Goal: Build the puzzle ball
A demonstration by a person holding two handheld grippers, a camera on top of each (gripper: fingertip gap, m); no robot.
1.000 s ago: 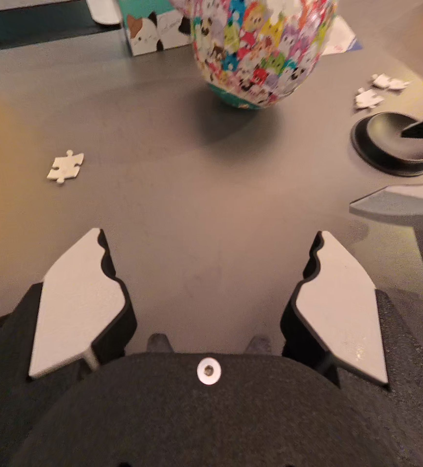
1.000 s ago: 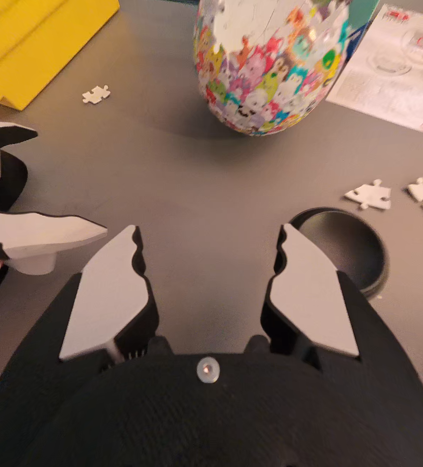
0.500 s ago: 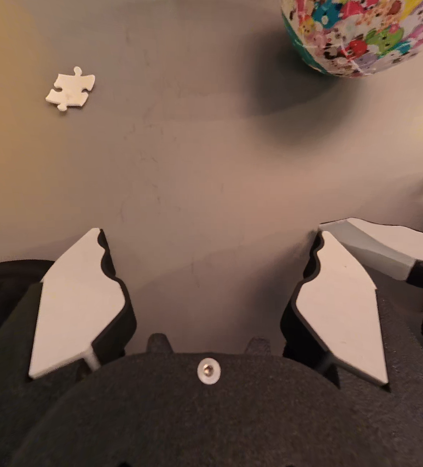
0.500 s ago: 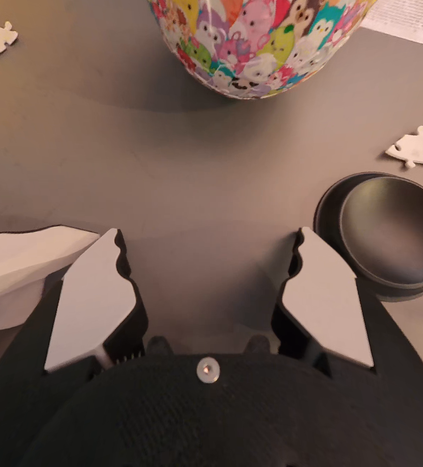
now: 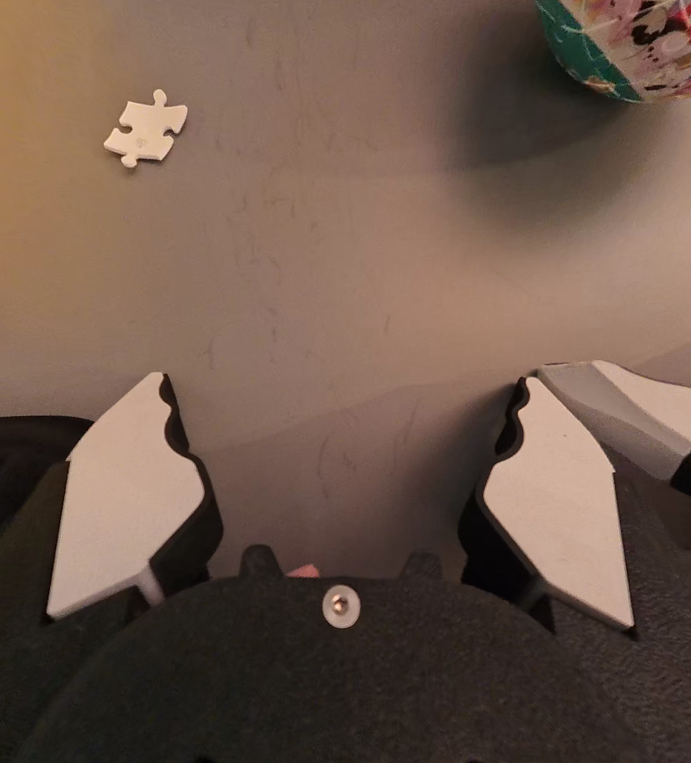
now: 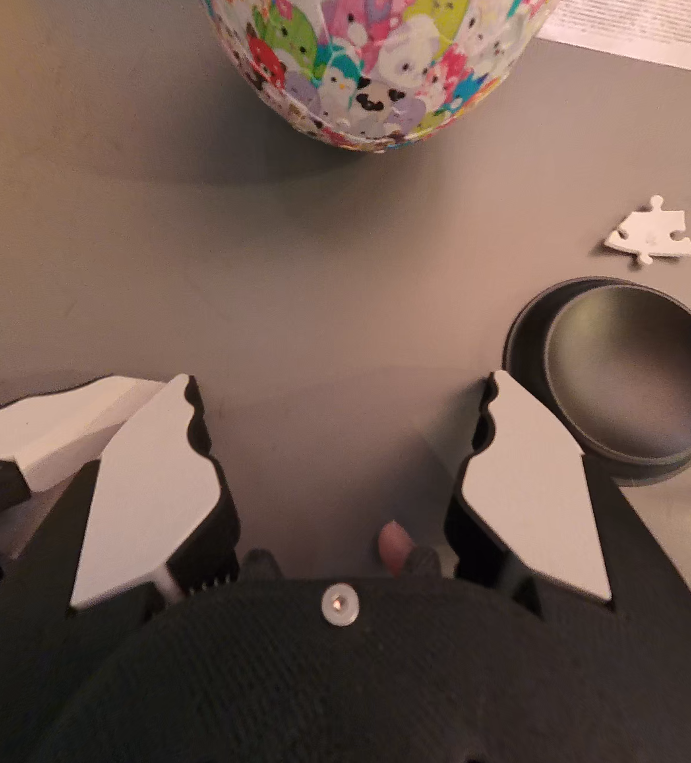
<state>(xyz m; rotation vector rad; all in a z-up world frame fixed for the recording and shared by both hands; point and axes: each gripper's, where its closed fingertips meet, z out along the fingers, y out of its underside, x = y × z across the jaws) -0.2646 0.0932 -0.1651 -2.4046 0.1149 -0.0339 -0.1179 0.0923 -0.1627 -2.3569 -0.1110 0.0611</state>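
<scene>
On the grey table (image 6: 129, 247) the egg-shaped puzzle ball (image 6: 368, 70) stands seemingly upright, both tongs (image 5: 343, 413) (image 6: 341, 413) gaping empty

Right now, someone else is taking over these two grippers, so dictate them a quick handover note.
Left gripper: open, empty, over bare table.
Right gripper: open, empty, just beside the left one.
Puzzle ball: mostly assembled, resting on the table ahead.
Loose white pieces: one front-left, one right beyond the black stand.
Left to do: pick up the loose pieces and fit them.
</scene>
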